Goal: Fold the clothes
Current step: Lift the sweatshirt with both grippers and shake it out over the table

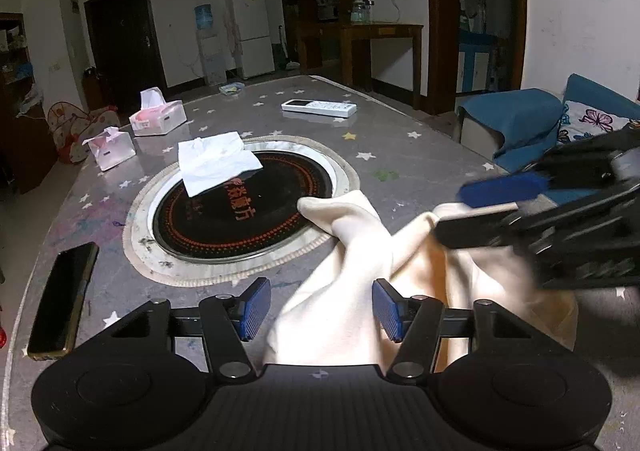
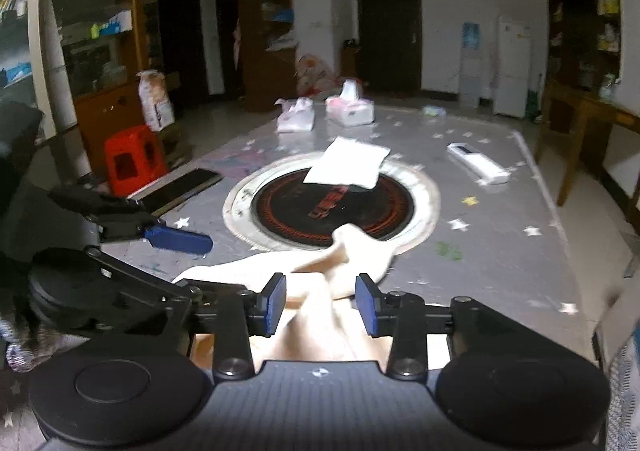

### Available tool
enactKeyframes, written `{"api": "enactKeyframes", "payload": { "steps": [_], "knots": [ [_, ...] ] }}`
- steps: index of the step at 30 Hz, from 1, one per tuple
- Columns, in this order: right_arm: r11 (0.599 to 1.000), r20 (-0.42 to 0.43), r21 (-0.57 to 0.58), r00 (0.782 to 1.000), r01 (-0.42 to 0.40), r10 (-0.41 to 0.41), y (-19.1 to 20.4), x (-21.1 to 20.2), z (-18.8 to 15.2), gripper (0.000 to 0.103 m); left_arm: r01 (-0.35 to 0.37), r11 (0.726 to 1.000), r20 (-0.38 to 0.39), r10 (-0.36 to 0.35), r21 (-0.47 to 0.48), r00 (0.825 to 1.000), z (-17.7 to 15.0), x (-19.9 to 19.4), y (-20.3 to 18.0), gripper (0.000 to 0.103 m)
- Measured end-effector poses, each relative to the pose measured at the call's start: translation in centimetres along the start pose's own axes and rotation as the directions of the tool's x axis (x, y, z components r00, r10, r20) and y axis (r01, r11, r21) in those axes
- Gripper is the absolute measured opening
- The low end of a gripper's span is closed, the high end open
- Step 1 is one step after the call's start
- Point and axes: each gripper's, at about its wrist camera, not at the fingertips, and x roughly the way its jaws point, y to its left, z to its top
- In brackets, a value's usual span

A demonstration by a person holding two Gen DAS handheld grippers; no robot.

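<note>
Right now I'm hovering both grippers over the near edge of the surface (image 1: pixel 400 119), a grey star-print cover w/ a round black cooktop (image 1: pixel 240 207) set in its middle. Cream garment (image 1: pixel 344 291) is lying bunched at the near side, one end lapping onto the cooktop rim. My left gripper (image 1: pixel 320 309) is standing w/ jaws apart, cloth running between the pads but not pinched. My right gripper (image 2: pixel 322 303) is likewise released, jaws parted w/ cloth lying between them, no squeeze visible. A folded white garment (image 1: pixel 214 161) is resting half on the cooktop's far edge. Two pink tissue packs (image 1: pixel 158 117) are sitting at the far left, a white remote (image 1: pixel 318 107) at the far right, a dark phone (image 1: pixel 64 299) near the left edge. Rm beyond is showing a white fridge (image 1: pixel 252 31), water dispenser (image 1: pixel 208 47), dark door (image 1: pixel 124 43), wooden shelves (image 2: pixel 92 31), red stool (image 2: pixel 134 163), blue sofa (image 1: pixel 516 119).
</note>
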Motion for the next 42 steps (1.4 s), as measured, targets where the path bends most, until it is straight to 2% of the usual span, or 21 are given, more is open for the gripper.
{"api": "enactKeyframes", "payload": {
  "steps": [2, 4, 6, 11, 15, 18, 19, 21, 23, 26, 32, 37, 42],
  "knots": [
    [1.000, -0.047, -0.012, 0.999, 0.005, -0.006, 0.1, 1.5, -0.1, 0.032, 0.004, 1.000, 0.000, -0.004, -0.022, 1.000, 0.3, -0.2, 0.5, 0.060],
    [1.000, -0.090, -0.009, 0.996, 0.024, -0.024, -0.2, 2.9, -0.8, 0.007, 0.018, 0.999, 0.004, -0.018, -0.043, 1.000, 0.8, -0.3, 0.8, 0.060],
    [1.000, -0.093, 0.012, 0.996, 0.007, -0.006, -0.4, 2.8, -1.4, 0.006, 0.033, 0.998, 0.017, -0.032, -0.049, 0.999, 1.4, -0.4, 0.7, 0.062],
    [0.999, -0.053, -0.037, 0.999, -0.003, 0.001, 0.8, 1.4, -2.2, 0.005, 0.051, 0.997, 0.002, -0.051, -0.058, 0.999, 3.4, 1.3, -0.5, 0.069],
    [0.999, -0.036, -0.049, 0.999, -0.008, 0.006, 1.3, 0.7, -2.2, 0.005, 0.055, 0.996, -0.049, -0.058, -0.069, 0.997, 4.4, 3.9, -1.4, 0.071],
    [0.999, -0.033, -0.052, 0.999, -0.010, 0.008, 1.6, 0.4, -2.4, 0.005, 0.069, 0.989, -0.115, -0.084, -0.133, 0.990, 4.8, 6.1, -1.0, 0.068],
    [0.999, -0.032, -0.051, 0.999, -0.010, 0.008, 1.6, 0.2, -2.6, 0.005, 0.080, 0.983, -0.142, -0.104, -0.162, 0.984, 4.8, 6.9, -0.6, 0.065],
    [0.999, -0.029, -0.050, 1.000, -0.009, 0.007, 1.6, -0.2, -2.8, 0.005, 0.104, 0.974, -0.174, -0.140, -0.201, 0.975, 4.5, 8.1, -0.1, 0.025],
    [0.999, -0.024, -0.047, 1.000, -0.004, 0.003, 1.6, -0.7, -3.0, 0.005, 0.125, 0.964, -0.163, -0.165, -0.234, 0.973, 4.0, 8.0, 0.5, 0.013],
    [0.999, -0.005, -0.033, 1.000, 0.009, -0.009, 1.4, -1.7, -3.1, 0.004, 0.125, 0.958, -0.102, -0.156, -0.259, 0.982, 3.3, 6.3, 1.3, 0.009],
    [0.998, 0.039, 0.003, 0.998, 0.058, -0.059, 0.6, -4.8, -3.8, 0.004, 0.048, 0.960, 0.002, -0.050, -0.277, 0.999, 2.4, 0.8, 3.7, 0.008],
    [0.992, 0.073, 0.043, 0.990, 0.116, -0.119, -0.5, -8.3, -4.7, 0.005, -0.001, 0.947, 0.074, 0.026, -0.321, 0.997, 0.6, -5.0, 6.4, 0.008],
    [0.979, 0.089, 0.080, 0.977, 0.188, -0.195, -1.9, -12.3, -6.1, 0.005, -0.075, 0.933, 0.085, 0.112, -0.352, 0.990, -2.8, -10.2, 8.4, 0.008]
  ]
}}
